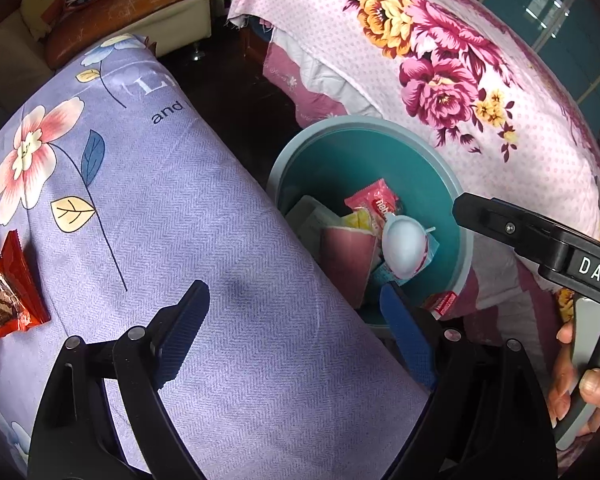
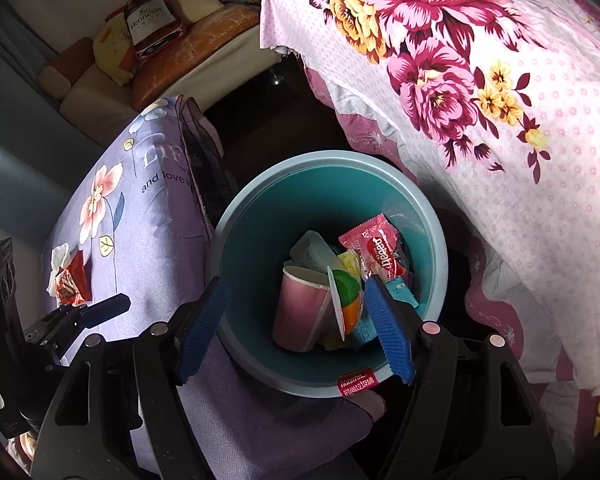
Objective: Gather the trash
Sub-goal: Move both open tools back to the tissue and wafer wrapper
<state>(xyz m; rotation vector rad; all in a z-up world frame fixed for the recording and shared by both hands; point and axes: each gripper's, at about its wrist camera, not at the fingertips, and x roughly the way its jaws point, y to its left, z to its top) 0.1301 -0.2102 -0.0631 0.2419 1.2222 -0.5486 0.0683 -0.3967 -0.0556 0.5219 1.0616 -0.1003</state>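
A teal trash bin (image 1: 456,200) (image 2: 260,216) stands on the floor between two cloth-covered surfaces. It holds a pink paper cup (image 2: 300,312), a pink snack wrapper (image 2: 380,252), a white lid (image 1: 402,244) and other scraps. My right gripper (image 2: 296,320) is open and empty just above the bin's mouth. My left gripper (image 1: 296,320) is open and empty above the purple cloth's edge, beside the bin. An orange-red snack wrapper (image 1: 10,292) (image 2: 74,280) lies on the purple cloth at the left, next to a crumpled white tissue (image 2: 58,264).
The purple flowered cloth (image 1: 180,220) covers a table left of the bin. A pink flowered cloth (image 1: 460,80) covers furniture to the right. A sofa with cushions and a bottle-print bag (image 2: 148,24) stands behind. The right gripper's body (image 1: 540,248) shows in the left wrist view.
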